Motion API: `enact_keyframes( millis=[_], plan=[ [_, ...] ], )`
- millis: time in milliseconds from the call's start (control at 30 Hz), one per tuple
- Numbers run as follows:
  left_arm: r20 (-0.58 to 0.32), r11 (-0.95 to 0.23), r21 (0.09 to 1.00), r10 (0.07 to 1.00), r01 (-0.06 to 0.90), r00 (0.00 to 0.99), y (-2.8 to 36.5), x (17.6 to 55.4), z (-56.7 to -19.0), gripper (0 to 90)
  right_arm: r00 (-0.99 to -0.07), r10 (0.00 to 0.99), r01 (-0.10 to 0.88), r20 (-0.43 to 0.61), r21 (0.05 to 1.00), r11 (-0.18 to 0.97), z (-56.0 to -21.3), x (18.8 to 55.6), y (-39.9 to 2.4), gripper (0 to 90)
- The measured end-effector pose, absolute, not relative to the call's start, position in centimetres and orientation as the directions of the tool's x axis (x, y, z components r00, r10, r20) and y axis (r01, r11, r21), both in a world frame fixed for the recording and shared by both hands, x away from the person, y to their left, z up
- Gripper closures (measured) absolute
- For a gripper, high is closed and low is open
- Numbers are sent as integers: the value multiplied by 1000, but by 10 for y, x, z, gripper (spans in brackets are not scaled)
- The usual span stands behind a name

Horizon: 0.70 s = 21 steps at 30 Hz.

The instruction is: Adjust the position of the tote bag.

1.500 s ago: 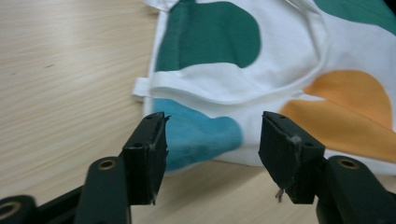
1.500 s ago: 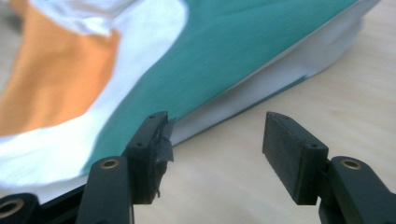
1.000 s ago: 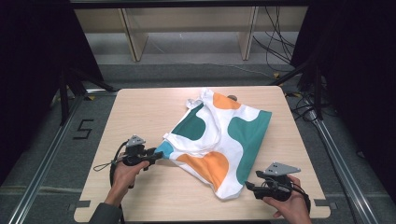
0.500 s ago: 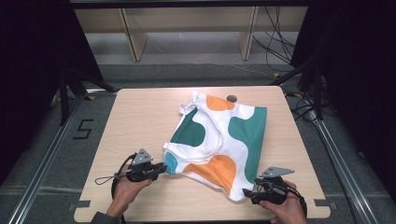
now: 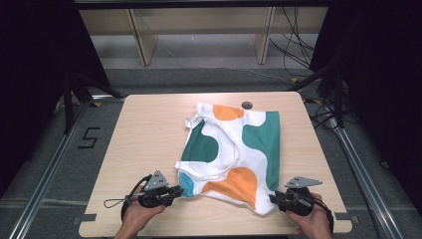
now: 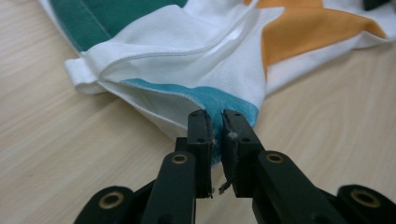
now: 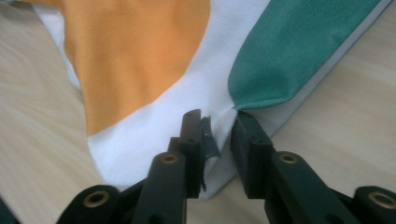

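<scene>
White cloth bag (image 5: 234,154) w/ orange + teal blobs lies flat mid-table (image 5: 149,129), its near edge toward me. My left claw (image 5: 175,191) is clamped on the near-left corner, the teal-blue patch; my right claw (image 5: 272,199) sits at the near-right corner. Jaws on both have just been closing. Holding 2 near corners this way lets me, I judge, pull the bag taut + square it before a fold.

Left gripper view: jaws nearly together w/ blue fabric pinched between the pads (image 6: 201,133), folded hem + strap end (image 6: 77,74) just beyond; high view can't resolve that. Right gripper view: white corner w/ teal edge between the pads (image 7: 191,128), jaws stand a bit wider, cloth bunched in there, looks gripped. High view alone gives the full layout: 2 straps (image 5: 226,167) crossing the middle, round hole (image 5: 246,105) in table at far edge
</scene>
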<state>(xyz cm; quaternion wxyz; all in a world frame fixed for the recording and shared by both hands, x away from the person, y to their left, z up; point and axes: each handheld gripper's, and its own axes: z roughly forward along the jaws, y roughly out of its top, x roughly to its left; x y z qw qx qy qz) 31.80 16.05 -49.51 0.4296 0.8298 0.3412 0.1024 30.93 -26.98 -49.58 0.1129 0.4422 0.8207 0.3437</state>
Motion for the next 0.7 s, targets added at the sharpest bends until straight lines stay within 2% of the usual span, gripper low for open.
enact_keyframes(
  millis=[100,167,200,367,500,600,700],
  plan=[
    [-124,-413,785,625,461,771,150,314,-496,815,-591,803,633,82,663,399,-496,320,-273,822],
    [-134,-409,789,613,458,779,140,311,-496,817,-597,802,602,19,671,432,-496,330,-278,838],
    [-134,-415,789,603,452,786,134,310,-496,817,-581,814,618,27,665,419,-495,334,-279,843],
    [-143,-441,786,551,432,822,106,304,-497,817,-576,814,569,-75,678,465,-496,365,-293,858],
    [-146,-472,783,493,405,858,80,299,-500,818,-540,836,574,-93,685,448,-493,390,-304,870],
    [-103,-517,775,464,363,880,61,293,-504,821,-520,846,577,-118,682,449,-493,405,-308,873],
    [-115,-511,782,444,357,889,44,290,-505,821,-510,848,573,-140,680,457,-492,420,-312,874]
  ],
)
